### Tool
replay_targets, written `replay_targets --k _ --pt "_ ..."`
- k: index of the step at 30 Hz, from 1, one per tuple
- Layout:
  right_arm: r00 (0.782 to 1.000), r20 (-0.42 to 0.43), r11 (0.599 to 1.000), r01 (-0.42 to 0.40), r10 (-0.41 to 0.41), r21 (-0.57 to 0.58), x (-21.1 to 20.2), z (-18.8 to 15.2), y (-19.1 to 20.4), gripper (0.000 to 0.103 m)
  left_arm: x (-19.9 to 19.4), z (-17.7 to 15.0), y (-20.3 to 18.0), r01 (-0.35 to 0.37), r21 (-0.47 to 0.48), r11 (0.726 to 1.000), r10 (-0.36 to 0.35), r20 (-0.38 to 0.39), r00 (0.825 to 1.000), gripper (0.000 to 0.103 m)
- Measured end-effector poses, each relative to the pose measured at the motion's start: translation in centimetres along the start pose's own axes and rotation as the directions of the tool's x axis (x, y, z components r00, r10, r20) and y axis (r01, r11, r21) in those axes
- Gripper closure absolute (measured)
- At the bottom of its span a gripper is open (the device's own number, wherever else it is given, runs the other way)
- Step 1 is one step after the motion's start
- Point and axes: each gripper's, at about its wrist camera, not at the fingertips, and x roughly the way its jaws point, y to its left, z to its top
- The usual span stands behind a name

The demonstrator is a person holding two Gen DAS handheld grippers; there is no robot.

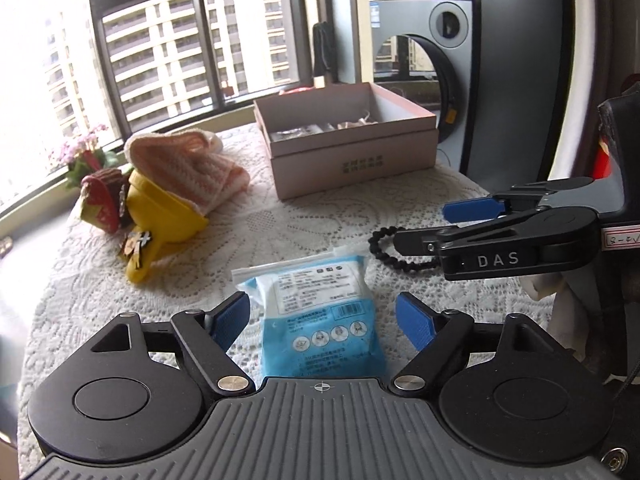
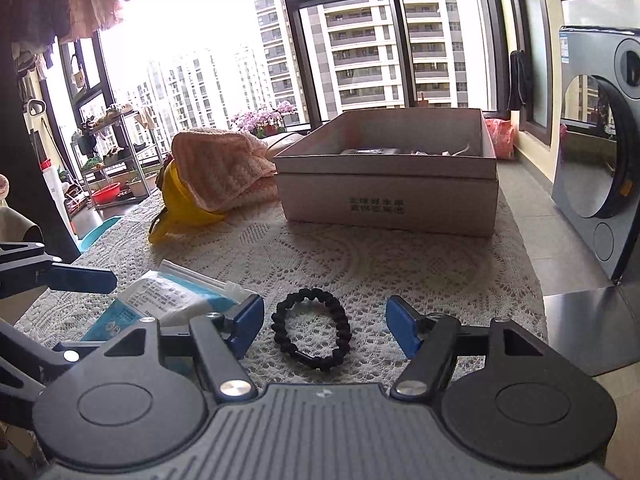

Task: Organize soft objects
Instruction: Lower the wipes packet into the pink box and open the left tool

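A blue and white packet of face masks lies on the lace tablecloth, between the open fingers of my left gripper. A black braided bracelet lies between the open fingers of my right gripper. The right gripper also shows in the left wrist view, low over the bracelet. The packet shows in the right wrist view at lower left. An open pink cardboard box stands at the back of the table, with small items inside.
A pink knitted cloth lies on a yellow soft toy at the left. Potted pink flowers stand on the window sill. A washing machine stands to the right of the table. The lace cloth covers the table.
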Motion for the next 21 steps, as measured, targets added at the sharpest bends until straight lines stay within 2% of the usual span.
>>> replay_targets --k 4,7,9,10,12,14,16,18,20,21 --pt "1.000 -0.006 1.000 -0.008 0.008 -0.016 0.1 0.0 0.3 0.035 1.5 -0.3 1.0 0.023 -0.051 0.998 -0.026 -0.075 0.997 0.017" --pt "1.000 -0.028 0.998 -0.012 0.010 -0.056 0.5 0.1 0.9 0.036 2.2 -0.7 1.5 0.055 -0.099 0.994 -0.062 -0.075 0.995 0.019" --pt "0.999 -0.051 0.996 -0.016 0.012 -0.088 0.9 0.2 1.3 0.044 2.4 -0.8 1.9 0.053 -0.111 0.992 -0.060 -0.066 0.996 0.032" --pt "0.998 -0.068 0.994 -0.018 0.011 -0.106 1.1 0.2 1.6 0.045 2.3 -0.9 2.0 0.053 -0.113 0.992 -0.060 -0.063 0.996 0.042" --pt "0.993 -0.114 0.989 -0.018 0.001 -0.146 1.9 0.2 2.1 0.045 2.3 -1.1 2.3 0.069 -0.115 0.991 -0.076 -0.055 0.996 0.042" --pt "0.992 -0.122 0.983 -0.002 -0.021 -0.181 2.2 0.4 2.5 0.046 2.0 -1.4 2.5 0.075 -0.112 0.991 -0.081 -0.046 0.996 0.043" --pt "0.991 -0.127 0.978 0.010 -0.037 -0.207 2.3 0.6 2.7 0.056 1.7 -1.6 2.7 0.091 -0.108 0.990 -0.096 -0.035 0.995 0.043" --pt "0.989 -0.140 0.975 0.013 -0.045 -0.221 2.3 1.0 2.6 0.079 1.4 -1.8 2.8 0.105 -0.103 0.989 -0.108 -0.024 0.994 0.044" --pt "0.989 -0.138 0.974 0.017 -0.049 -0.226 1.7 1.3 2.4 0.089 1.2 -2.0 3.0 0.115 -0.092 0.989 -0.117 -0.011 0.993 0.044" --pt "0.990 -0.131 0.974 0.017 -0.048 -0.228 1.2 1.5 2.3 0.089 1.1 -2.0 3.0 0.121 -0.088 0.989 -0.122 -0.006 0.993 0.044"
